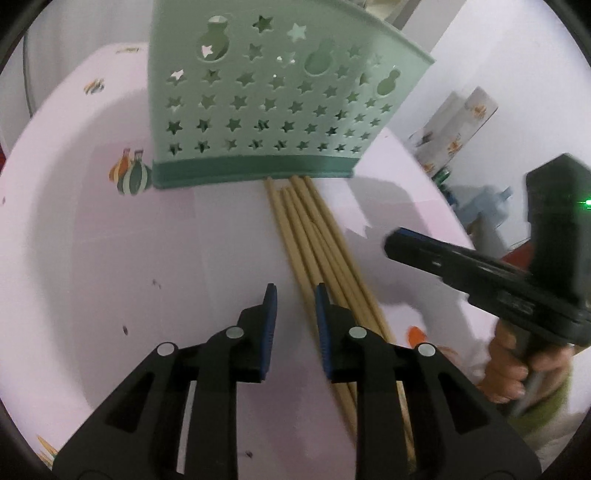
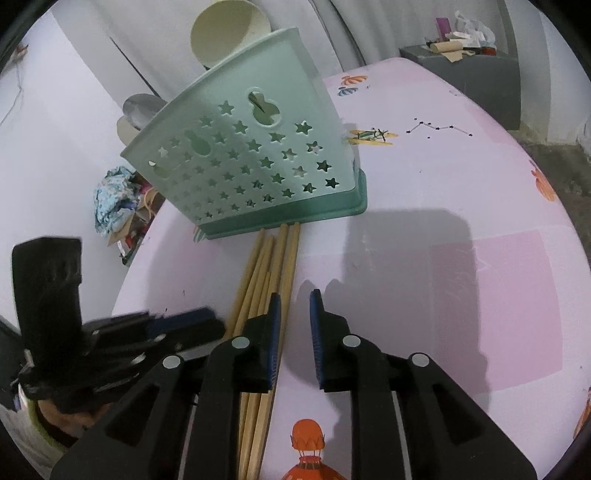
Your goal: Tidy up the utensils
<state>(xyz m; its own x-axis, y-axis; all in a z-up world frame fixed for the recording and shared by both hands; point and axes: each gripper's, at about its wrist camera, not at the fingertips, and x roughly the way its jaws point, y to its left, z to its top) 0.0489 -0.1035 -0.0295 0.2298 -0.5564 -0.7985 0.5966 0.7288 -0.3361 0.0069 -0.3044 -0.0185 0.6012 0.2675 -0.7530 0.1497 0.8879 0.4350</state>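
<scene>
A bundle of several wooden chopsticks (image 1: 314, 229) (image 2: 269, 258) lies flat on the pink tablecloth, its far ends against the base of a mint-green utensil holder (image 1: 258, 110) (image 2: 258, 166) with star cut-outs. My left gripper (image 1: 295, 295) hovers over the near part of the bundle, open by a narrow gap; one stick shows in the gap and the others pass under the right finger. My right gripper (image 2: 295, 299) is open by a similar gap over bare cloth, with the sticks under its left finger. Each gripper shows in the other's view, the right gripper (image 1: 391, 243) and the left gripper (image 2: 207, 317), both blurred.
A cream round bowl shape (image 2: 229, 33) and a metal spoon (image 2: 142, 107) rise behind the holder's rim. The table edge (image 2: 140, 258) drops off to the left onto clutter on the floor. A grey cabinet (image 2: 472, 70) stands beyond the far corner. Printed boxes (image 1: 454, 122) sit by the wall.
</scene>
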